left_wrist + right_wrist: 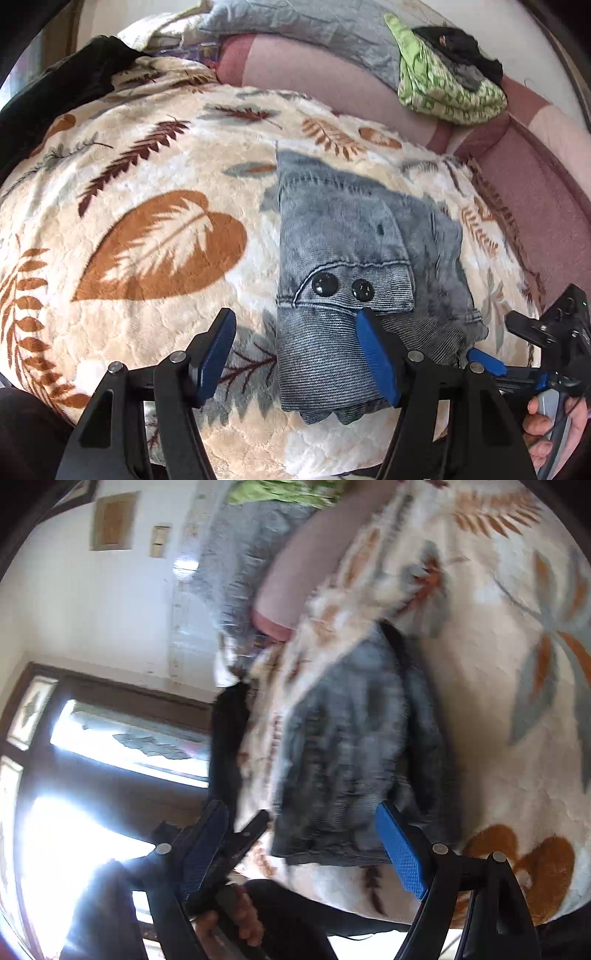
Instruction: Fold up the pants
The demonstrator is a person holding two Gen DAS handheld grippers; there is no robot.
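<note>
- Left wrist view: the folded pants [354, 280], grey-blue denim, lie as a compact stack on the leaf-patterned blanket [155, 229] that covers the bed; two black buttons [341, 286] show on the top fold
- Left gripper [299, 358]: jaws wide apart and empty; the left blue pad [216, 354] hangs over bare blanket, the right blue pad [376, 358] over the near part of the pants; whether it touches the cloth cannot be told
- Only this view shows the right gripper [546, 343] from outside, at the lower right just beside the near right corner of the pants, with the right hand [546, 428] on its handle
- Only this view shows the far edge: a pink sheet [332, 70] beyond the blanket, a grey cloth [306, 26] and a green patterned cloth [443, 85] with a black item on it, well apart from the pants
- Right wrist view, rolled and motion-blurred: the pants [354, 746] lie ahead of the right gripper [306, 849], whose jaws stand wide apart and hold nothing
- Only this view shows the wall [92, 602] and a bright window [110, 760] beyond the bed's edge, and the left hand [236, 919] gripping a handle
- Open room: a broad stretch of blanket lies left of the pants; a dark cloth [55, 92] sits at its far left corner
</note>
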